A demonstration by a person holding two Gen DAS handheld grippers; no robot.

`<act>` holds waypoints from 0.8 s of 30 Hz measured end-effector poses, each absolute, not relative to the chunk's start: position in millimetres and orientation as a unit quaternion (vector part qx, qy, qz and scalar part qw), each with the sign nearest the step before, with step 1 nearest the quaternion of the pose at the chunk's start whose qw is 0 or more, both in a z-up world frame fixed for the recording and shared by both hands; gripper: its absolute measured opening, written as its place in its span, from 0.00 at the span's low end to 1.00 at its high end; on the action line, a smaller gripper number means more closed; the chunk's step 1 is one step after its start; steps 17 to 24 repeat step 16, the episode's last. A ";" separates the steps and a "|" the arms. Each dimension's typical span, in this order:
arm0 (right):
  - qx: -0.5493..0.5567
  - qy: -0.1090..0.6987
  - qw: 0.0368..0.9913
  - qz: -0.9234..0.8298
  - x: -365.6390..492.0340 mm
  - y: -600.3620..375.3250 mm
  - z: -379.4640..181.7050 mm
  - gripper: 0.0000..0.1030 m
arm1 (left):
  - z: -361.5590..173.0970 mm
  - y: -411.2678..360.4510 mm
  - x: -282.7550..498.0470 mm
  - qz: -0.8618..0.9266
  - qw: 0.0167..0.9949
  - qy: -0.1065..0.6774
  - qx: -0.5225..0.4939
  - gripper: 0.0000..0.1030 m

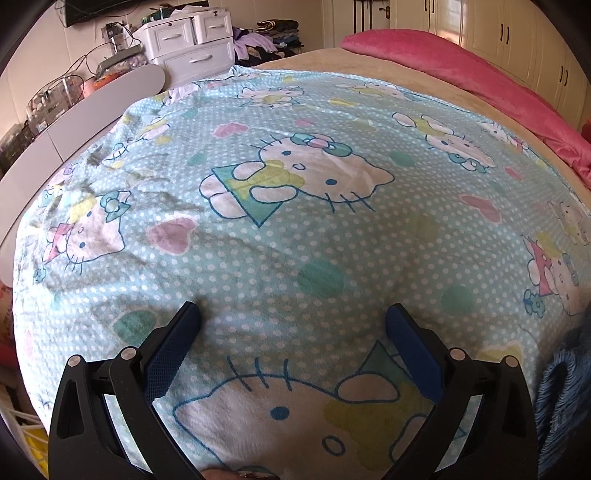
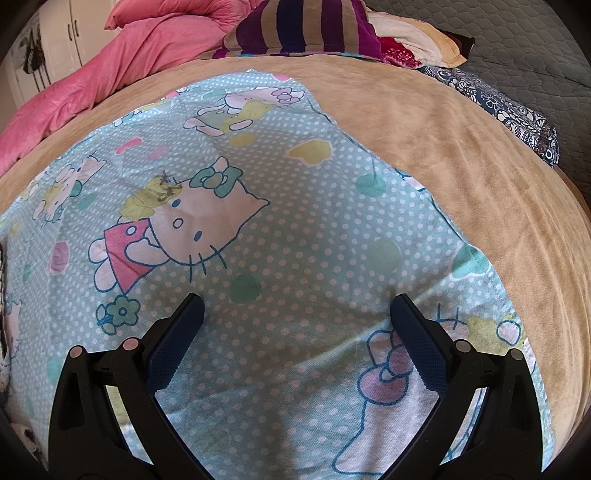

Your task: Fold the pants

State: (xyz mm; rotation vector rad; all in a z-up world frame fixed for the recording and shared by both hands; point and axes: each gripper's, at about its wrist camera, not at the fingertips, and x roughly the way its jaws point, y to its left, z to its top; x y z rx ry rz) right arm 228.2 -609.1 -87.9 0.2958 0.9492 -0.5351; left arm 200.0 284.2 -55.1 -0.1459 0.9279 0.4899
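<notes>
A light blue cloth with white dots and cartoon cat prints (image 1: 295,229) lies spread flat over the bed; it also fills the right wrist view (image 2: 258,240). My left gripper (image 1: 293,314) is open and empty, its tips resting on or just above the cloth. My right gripper (image 2: 297,304) is open and empty in the same way. A blue knitted fabric (image 1: 565,398) shows at the lower right edge of the left wrist view; I cannot tell whether it is the pants. No pants are clearly visible.
A tan blanket (image 2: 461,155) lies under the cloth. A pink duvet (image 1: 480,74) runs along the far side. Striped and patterned pillows (image 2: 306,29) lie at the head. A white drawer unit (image 1: 192,48) and a cluttered desk (image 1: 74,110) stand beyond the bed.
</notes>
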 end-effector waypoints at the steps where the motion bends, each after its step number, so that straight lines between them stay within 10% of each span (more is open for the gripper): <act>1: 0.140 0.450 0.845 -0.253 227.7 -608.6 -87.9 0.92 | -55.5 283.0 200.6 0.236 0.862 0.444 -0.065 0.96; 24: 0.141 0.449 0.845 -0.253 228.5 -609.4 -87.9 0.92 | -53.7 277.6 200.8 0.240 0.863 0.442 -0.057 0.96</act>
